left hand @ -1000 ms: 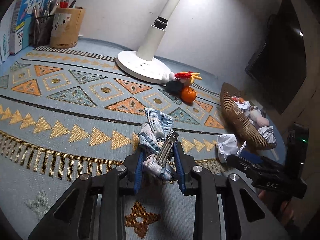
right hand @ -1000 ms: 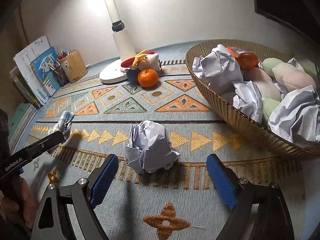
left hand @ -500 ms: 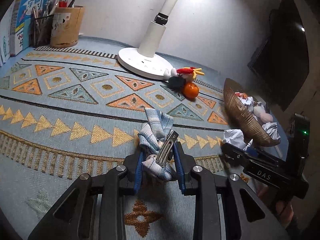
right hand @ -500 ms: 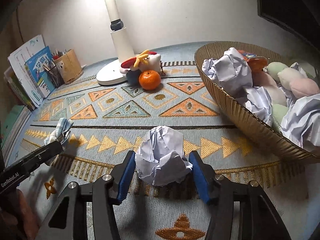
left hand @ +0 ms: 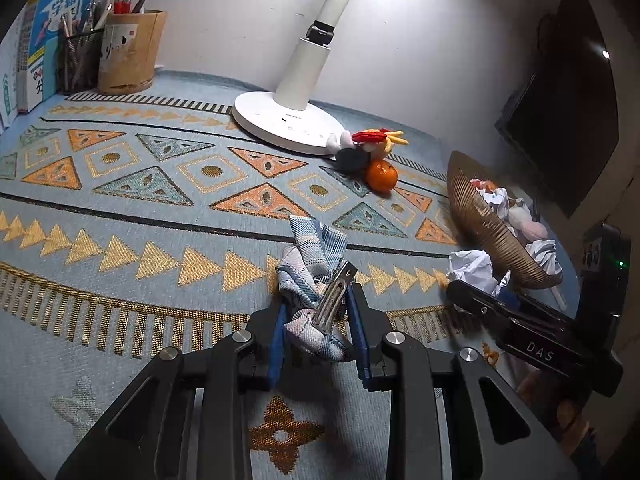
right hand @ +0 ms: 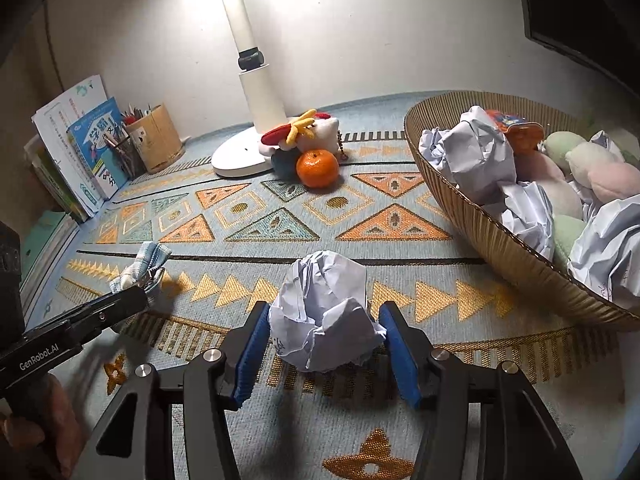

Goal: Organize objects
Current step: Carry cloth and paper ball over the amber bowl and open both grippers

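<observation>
Patterned cloth point(right hand: 400, 208); right gripper point(right hand: 326, 338) clamps paper ball point(right hand: 324, 316); left gripper point(left hand: 316, 320) clamps hair clip point(left hand: 316, 276).

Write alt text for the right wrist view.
The right hand-held gripper clamps a crumpled paper ball on a patterned tablecloth. A woven basket of paper and soft toys sits to the right, a mandarin and lamp base behind.

Tabletop point(right hand: 460, 412) was covered by a light-blue woven cloth with orange and gold triangles. Directly on it stood a white round lamp base point(left hand: 286, 124), an orange mandarin point(right hand: 317, 168), a brown ribbed basket point(right hand: 504, 248) and a tan cylindrical pen holder point(left hand: 128, 54).
</observation>
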Tool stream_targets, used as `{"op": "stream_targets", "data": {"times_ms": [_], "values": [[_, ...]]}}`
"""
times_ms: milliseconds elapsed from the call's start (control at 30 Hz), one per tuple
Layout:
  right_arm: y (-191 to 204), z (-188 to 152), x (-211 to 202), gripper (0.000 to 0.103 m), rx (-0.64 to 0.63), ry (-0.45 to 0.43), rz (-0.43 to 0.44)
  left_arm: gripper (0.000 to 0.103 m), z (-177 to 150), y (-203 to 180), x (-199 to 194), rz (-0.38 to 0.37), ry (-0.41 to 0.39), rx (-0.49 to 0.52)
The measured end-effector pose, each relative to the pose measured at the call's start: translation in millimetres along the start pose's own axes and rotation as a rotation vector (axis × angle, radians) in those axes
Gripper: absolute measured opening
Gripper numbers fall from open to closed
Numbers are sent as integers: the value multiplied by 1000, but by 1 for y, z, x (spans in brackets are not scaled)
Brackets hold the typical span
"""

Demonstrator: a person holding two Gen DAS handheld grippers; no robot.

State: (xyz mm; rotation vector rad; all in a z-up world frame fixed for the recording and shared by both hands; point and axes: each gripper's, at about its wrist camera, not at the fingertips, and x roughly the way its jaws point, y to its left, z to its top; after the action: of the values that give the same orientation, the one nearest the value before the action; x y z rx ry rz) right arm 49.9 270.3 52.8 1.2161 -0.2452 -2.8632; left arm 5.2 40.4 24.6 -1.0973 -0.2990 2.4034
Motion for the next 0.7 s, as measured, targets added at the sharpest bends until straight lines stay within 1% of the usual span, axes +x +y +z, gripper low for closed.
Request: {"op": "stream_targets", "data": {"times_ms": [167, 233, 267, 333, 367, 433, 533, 600, 633, 667, 700], "values": [[0, 0, 0, 55, -4, 4, -5, 25, 0, 0, 1, -2, 6, -1], [0, 0, -1, 55, -5, -5, -10, 25, 0, 1, -1, 24, -4, -6], [1, -1, -5, 55, -4, -25, -28, 25, 1, 2, -2, 30, -11, -12], [0, -3, -21, 55, 4, -114, -103, 25, 1, 5, -3, 28, -16, -23], [1, -3, -27, 55, -6, -150, -121, 25, 1, 5, -3, 35, -16, -24], [2, -2, -30, 55, -17, -169, -165, 25, 1, 3, -3, 45, -14, -16], [-4, -1, -31, 54, 3, -162, -132, 25, 2, -1, 1, 78, 3, -5], [-8, -2, -39, 54, 20, -182, -73, 25, 2, -3, -2, 132, -7, -33], [-11, -3, -46, 54, 34, -193, -46, 25, 2, -4, -6, 118, -23, -68], [-14, -6, -53, 54, 47, -202, -31, 25, 1, -7, -10, 83, -35, -94], [-17, -11, -61, 54, 59, -208, -17, 25, 1, -15, -14, 67, -42, -90]]}}
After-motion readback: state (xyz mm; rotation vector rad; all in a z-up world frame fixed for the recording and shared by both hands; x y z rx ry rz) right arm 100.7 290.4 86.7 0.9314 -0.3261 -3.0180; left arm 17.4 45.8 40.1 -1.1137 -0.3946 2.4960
